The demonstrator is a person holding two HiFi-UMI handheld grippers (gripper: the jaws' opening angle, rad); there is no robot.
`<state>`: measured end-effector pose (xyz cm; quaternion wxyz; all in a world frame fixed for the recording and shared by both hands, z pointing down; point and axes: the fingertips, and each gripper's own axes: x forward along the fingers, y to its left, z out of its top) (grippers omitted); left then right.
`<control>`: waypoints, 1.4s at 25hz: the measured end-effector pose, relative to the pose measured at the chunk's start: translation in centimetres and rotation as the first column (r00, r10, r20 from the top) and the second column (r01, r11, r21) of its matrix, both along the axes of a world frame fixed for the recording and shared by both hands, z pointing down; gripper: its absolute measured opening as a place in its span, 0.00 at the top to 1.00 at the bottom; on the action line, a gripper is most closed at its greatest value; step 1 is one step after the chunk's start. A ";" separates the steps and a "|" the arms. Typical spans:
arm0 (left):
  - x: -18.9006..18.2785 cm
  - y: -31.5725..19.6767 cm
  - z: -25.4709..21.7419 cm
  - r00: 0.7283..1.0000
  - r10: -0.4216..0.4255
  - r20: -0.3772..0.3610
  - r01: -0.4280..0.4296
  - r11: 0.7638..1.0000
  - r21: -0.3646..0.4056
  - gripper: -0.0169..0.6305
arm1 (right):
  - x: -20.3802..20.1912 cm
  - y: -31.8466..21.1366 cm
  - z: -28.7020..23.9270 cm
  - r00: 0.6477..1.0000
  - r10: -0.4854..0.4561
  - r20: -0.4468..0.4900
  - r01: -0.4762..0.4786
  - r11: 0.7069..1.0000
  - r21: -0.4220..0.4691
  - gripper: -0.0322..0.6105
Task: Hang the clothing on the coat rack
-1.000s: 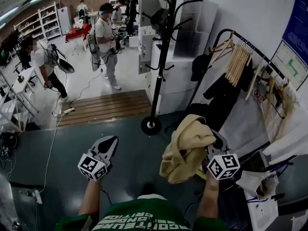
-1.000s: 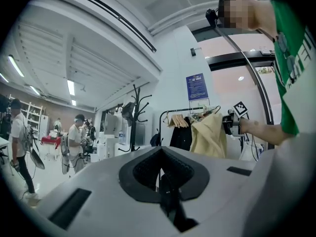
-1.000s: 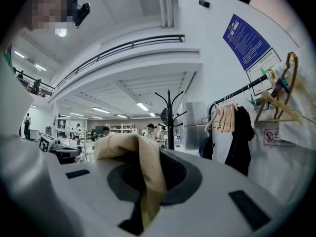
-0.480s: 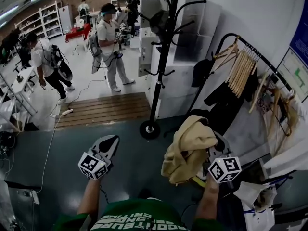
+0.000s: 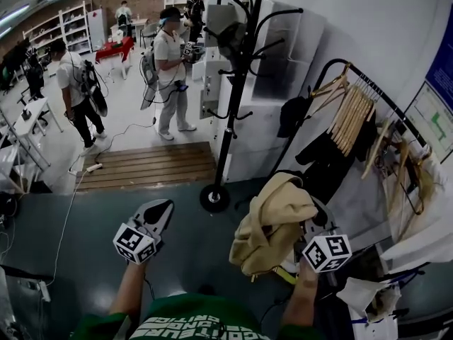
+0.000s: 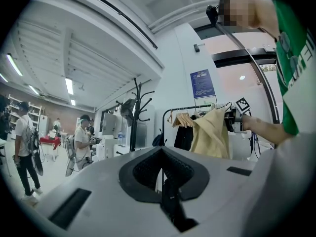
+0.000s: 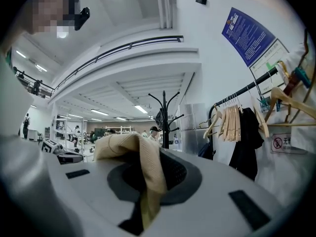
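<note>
tan garment (image 5: 272, 225) covering the tips of the right tongs (image 5: 315, 218) in head view, top of the coat rack (image 5: 233, 98) running off the upper edge, print on the blue poster (image 7: 249, 33) being too small to read

The floor (image 5: 85, 225) is dark grey up close and paler farther off. A slatted wooden platform (image 5: 148, 163) lies flat where the two tones meet. Just beside its right end stands the coat rack (image 5: 237, 83) - its round base (image 5: 214, 198) rests on the dark part. A power strip (image 5: 92, 167) lies near the platform's left end, and a thin cable (image 5: 67, 211) trails from it across the dark floor. Two people (image 5: 170, 69) stand on the pale part beyond the platform. To the right a black rail (image 5: 375, 83) stands on the floor and carries wooden hangers (image 5: 350, 115) and dark clothes (image 5: 322, 154).
</note>
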<state>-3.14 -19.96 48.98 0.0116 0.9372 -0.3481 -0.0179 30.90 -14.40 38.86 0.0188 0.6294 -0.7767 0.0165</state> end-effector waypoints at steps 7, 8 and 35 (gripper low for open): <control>0.7 0.1 0.0 1.000 0.001 -0.002 -0.001 1.000 0.000 0.97 | 0.0 -0.3 -0.4 1.000 -0.014 0.005 0.014 1.000 0.003 0.90; 0.8 0.1 0.0 1.000 0.002 -0.002 -0.002 1.000 -0.001 0.97 | -0.1 -0.3 -0.5 1.000 -0.016 0.004 0.016 1.000 0.003 0.90; 1.8 -10.1 -0.2 0.993 0.115 -0.040 -0.115 0.993 -0.003 0.97 | -1.1 -7.0 -1.3 0.998 0.066 0.025 -0.066 0.998 0.016 0.90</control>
